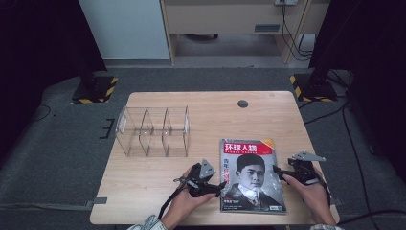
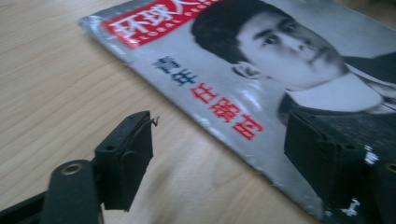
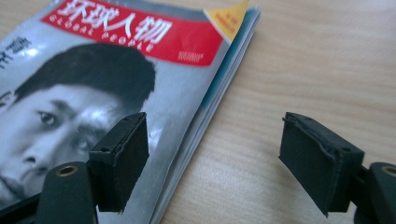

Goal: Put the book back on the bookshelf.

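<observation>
Bracketing the magazine (image 1: pixel 251 175) is what I am doing with both claws right now — the left claw (image 1: pixel 216 184) is sitting at its left edge, the right claw (image 1: pixel 281 173) at its right edge. In the left gripper view, the left claw's jaws are standing wide apart, one over bare wood and the other over the cover's lower part, gripping nothing. In the right gripper view, the right claw is gaping just as wide, straddling the page edge with one jaw above the cover and one above the worktop (image 1: pixel 158 182), also empty-handed. The magazine is lying flat, face up, at the near right of the worktop. The clear divided rack (image 1: pixel 152 132) is standing well apart, toward the far left, its slots empty. I am judging this as the very start: nothing is gripped or lifted yet, and the whole pickup — presumably a move to that rack — is remaining.
</observation>
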{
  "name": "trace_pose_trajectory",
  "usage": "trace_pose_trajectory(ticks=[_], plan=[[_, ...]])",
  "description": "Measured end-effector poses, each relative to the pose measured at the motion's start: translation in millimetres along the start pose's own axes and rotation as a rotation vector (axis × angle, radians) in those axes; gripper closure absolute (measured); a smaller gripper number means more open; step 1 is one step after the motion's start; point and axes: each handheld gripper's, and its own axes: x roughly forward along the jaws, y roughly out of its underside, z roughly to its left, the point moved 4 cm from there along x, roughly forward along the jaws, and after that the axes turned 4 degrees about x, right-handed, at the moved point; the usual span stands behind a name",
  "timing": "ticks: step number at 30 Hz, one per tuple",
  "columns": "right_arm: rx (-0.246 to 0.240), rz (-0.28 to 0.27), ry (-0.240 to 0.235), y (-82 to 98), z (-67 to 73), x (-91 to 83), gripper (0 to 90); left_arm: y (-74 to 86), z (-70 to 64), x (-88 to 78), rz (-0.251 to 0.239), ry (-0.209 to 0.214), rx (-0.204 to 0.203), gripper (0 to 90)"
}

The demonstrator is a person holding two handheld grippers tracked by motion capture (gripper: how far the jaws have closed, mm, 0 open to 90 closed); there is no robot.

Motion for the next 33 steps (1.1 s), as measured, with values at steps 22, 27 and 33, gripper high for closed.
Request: trace_pose_trajectory(ticks=[22, 27, 33], plan=[[-0.061, 0.041, -0.107, 3.5, 22.1, 8.6, 32.0, 9.2, -22.1, 14.7, 0.036, 0.083, 0.04, 34.5], [-0.054, 0.041, -0.103, 3.4, 23.0, 7.0, 35.1, 9.5, -22.0, 14.8, 0.033, 0.085, 0.04, 34.3], [-0.055, 0.0, -0.107, -1.7, 26.5, 0.3, 41.6, 9.4, -21.8, 14.8, 0.035, 0.087, 0.041, 34.3]])
